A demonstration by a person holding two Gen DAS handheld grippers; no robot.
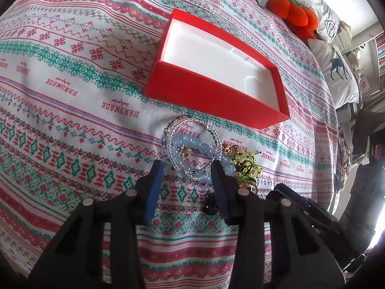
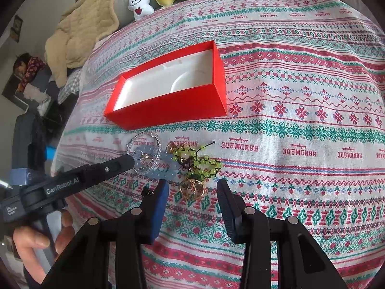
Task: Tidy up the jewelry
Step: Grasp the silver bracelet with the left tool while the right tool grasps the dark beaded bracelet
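Surface: the jewelry lies in a small heap on the patterned bedspread [image 1: 72, 101] of a bed, just in front of the red box [image 1: 211, 96].
Red box: open, white-lined, nothing inside that I can see; its near wall faces the heap.
Left tool [image 1: 187, 171]: my jaws stand moderately wide and hold nothing; they straddle the near edge of the pale blue bead bracelet [image 1: 192, 144], which lies tangled with the clear seed-bead bracelet [image 1: 168, 130].
Right tool [image 2: 192, 189]: jaws wide, holding nothing, low over the gold ring piece [image 2: 192, 187], which sits between the fingertips.
Green bead piece [image 2: 202, 161]: touches both the blue beads and the gold piece, so the heap is interlinked.
Step in hand: I judge this to be the first pick from the heap.
Method: I close the left tool on one strand of blue beads only, squeezing gently because round beads roll out of flat pads.
Lift: slow and vertical, checking whether the clear bracelet comes up with it.
Risk: dragging the green piece along.
Placement: carry over the near wall and release low inside the box.
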